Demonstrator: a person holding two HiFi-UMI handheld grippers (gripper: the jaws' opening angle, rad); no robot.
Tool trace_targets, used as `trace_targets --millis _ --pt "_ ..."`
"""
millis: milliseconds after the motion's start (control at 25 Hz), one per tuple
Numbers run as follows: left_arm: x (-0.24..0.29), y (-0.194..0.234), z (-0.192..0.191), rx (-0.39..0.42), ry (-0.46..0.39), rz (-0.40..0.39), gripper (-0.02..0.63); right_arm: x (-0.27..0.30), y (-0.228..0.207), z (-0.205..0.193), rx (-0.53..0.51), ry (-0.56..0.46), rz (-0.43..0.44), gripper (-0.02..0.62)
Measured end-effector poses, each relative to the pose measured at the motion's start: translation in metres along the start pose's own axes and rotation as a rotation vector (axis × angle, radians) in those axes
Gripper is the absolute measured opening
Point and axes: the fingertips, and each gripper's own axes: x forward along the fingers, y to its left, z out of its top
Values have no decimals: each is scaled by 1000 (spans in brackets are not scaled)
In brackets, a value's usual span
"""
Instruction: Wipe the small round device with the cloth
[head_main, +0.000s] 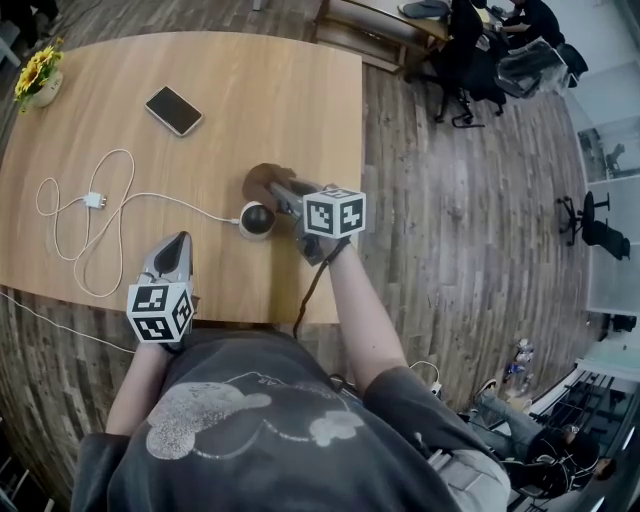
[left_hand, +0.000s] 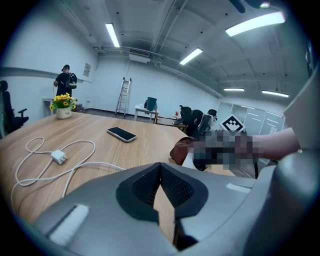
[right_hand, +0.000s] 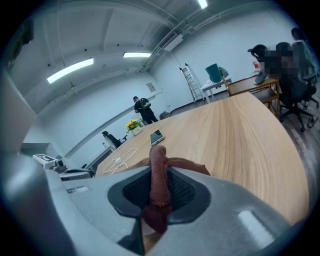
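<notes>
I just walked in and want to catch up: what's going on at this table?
A person at a wooden table holds a gripper in each hand. The right gripper is shut on a brown cloth, held right beside the small round device, which a white cable runs up to. Whether the cloth touches the device, I can't tell. The left gripper is shut and empty, near the table's front edge. A phone lies farther back.

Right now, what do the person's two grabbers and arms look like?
The left gripper and right gripper are both smooth grey plastic, with black ribbed pads inside the jaws. Each carries a white cube printed with black square markers. A thin dark cable hangs from the right one. The person wears a dark grey T-shirt with a pale print and short sleeves.
</notes>
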Motion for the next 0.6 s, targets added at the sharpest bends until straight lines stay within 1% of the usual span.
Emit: trace_targets --millis 120,280,360,480,600 --pt "1 0 -3 -3 6 2 18 0 -3 -9 -15 10 -8 64" --pt "4 -6 -6 0 9 -8 18 -8 -10 -29 -89 60 -58 64" --pt "4 -12 -7 1 10 -17 18 -16 -14 -43 -104 85 -86 64" --pt "4 -22 -8 4 7 -29 18 -31 -17 -60 -67 77 -109 64" --pt "2 -29 -5 10 -4 -28 18 -51 -17 -65 -30 26 -128 64"
